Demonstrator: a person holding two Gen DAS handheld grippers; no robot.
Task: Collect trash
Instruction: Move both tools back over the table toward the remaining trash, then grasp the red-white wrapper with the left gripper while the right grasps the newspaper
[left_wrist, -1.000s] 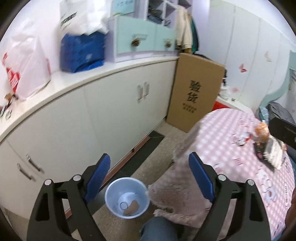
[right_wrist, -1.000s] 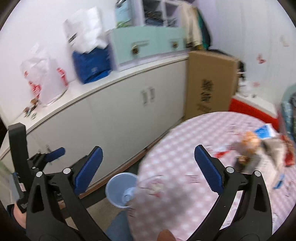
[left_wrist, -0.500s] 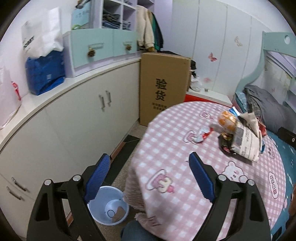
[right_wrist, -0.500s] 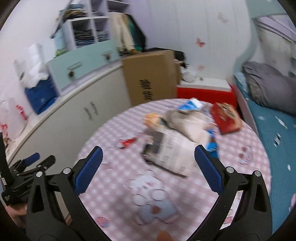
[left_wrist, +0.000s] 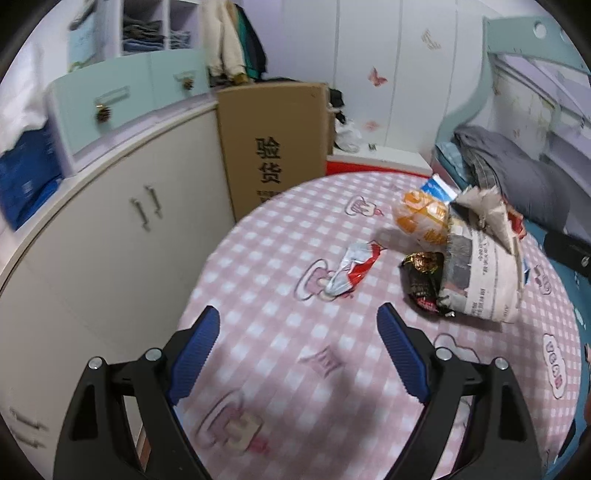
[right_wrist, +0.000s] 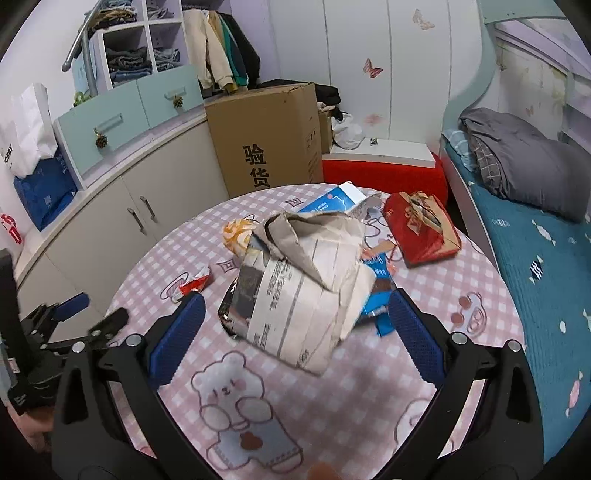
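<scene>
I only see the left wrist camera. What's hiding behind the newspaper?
Observer: A red box lies beyond the newspaper.
Operator: Is anything blue under the paper?
Observer: Yes, a blue wrapper pokes out from under its right edge.
Operator: Is the other gripper holding something?
Observer: No, the right gripper is open and empty, with the newspaper in front of it.

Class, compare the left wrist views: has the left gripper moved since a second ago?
Yes. The left gripper has swung from the floor bin, now out of view, to over the table; the cardboard box slid leftward in view. Its jaws stand open, empty.
</scene>
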